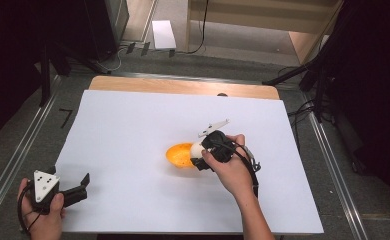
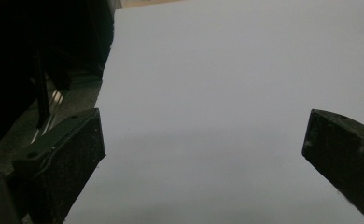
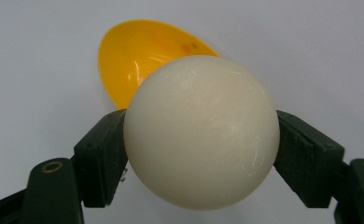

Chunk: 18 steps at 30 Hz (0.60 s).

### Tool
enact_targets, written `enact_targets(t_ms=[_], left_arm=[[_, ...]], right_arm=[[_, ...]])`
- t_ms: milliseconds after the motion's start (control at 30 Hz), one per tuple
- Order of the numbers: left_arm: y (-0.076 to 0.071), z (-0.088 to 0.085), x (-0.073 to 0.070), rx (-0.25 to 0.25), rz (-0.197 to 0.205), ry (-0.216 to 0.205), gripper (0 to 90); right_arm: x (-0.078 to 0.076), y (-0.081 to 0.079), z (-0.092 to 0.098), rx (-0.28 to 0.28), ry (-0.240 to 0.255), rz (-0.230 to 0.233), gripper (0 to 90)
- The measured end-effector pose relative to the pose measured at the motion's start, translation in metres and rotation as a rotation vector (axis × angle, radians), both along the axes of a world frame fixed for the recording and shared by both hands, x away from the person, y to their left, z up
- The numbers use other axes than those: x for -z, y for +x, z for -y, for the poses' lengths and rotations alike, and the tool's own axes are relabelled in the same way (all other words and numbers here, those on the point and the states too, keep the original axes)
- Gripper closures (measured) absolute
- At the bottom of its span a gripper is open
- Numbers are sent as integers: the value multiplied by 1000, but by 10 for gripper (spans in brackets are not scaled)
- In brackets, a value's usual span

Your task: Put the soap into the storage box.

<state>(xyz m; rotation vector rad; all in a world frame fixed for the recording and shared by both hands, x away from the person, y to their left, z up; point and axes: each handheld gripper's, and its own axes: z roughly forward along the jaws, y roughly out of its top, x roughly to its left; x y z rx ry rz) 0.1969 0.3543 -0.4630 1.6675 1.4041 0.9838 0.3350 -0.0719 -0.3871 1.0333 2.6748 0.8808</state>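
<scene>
Black jaws of the right gripper [image 3: 201,140] are clamped on either side of a cream-white ball [image 3: 201,133], held just over the near rim of an orange bowl [image 3: 133,58] lying near the middle of the white sheet [image 1: 133,130] on the table. Down at the sheet's near left corner, the left gripper [image 1: 80,187] rests with its jaws spread wide and nothing between them.

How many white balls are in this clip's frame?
1. The white ball is clamped in the right gripper, right beside the orange bowl on the white sheet; nothing here could hide another.
</scene>
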Motion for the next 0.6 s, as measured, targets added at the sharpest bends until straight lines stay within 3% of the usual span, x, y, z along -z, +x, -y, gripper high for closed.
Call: enact_targets(t_ms=[600], left_arm=[[0,0,0,1,-1,-1,0]], right_arm=[[3,4,-14,-9,7,-13,246]])
